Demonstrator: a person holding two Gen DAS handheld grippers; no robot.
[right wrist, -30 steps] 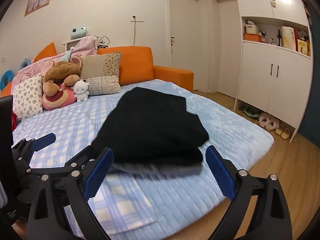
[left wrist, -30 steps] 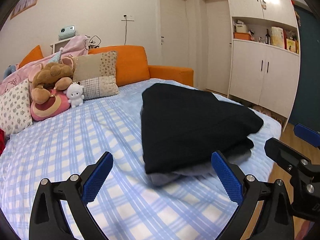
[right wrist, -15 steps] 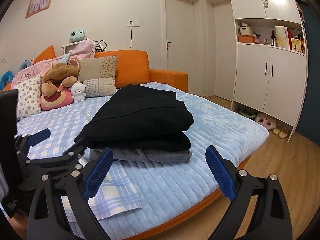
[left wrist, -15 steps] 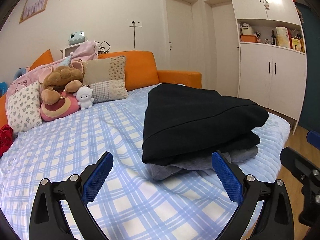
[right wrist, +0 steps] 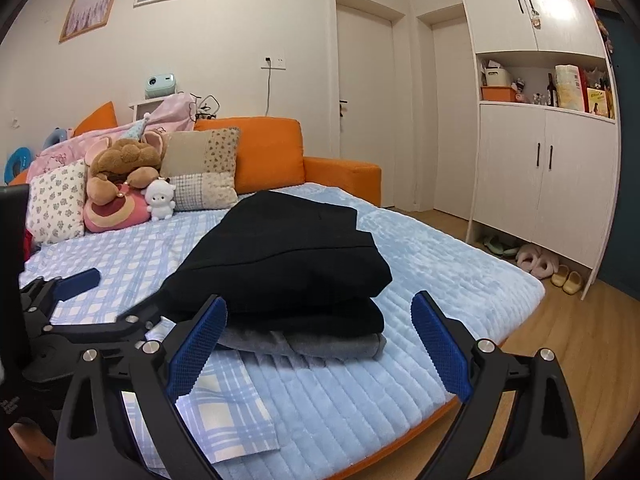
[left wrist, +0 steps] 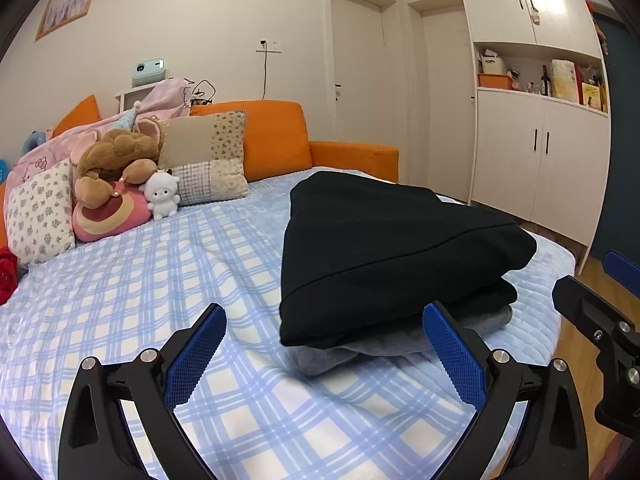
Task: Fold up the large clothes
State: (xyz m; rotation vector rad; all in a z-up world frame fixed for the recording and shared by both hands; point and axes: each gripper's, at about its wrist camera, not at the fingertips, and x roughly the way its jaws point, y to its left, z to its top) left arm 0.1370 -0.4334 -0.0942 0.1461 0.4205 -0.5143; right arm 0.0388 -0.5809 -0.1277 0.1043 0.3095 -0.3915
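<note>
Folded black garment (left wrist: 392, 248) stacked on grey garment (left wrist: 360, 354) on the bed (left wrist: 160, 280).
Left gripper (left wrist: 320, 354) and right gripper (right wrist: 320, 344) are held spread, empty; the cupboard (right wrist: 544, 76) niche is filled with boxes and bottles.

Even, soft indoor light fills both views — no hard shadows. Glare whitens the upper cabinet door (left wrist: 554, 2), brightest in both frames. Fisheye distortion bows the door frames (right wrist: 362, 0) and walls — black vignette at the corners. Focus is sharp throughout.
</note>
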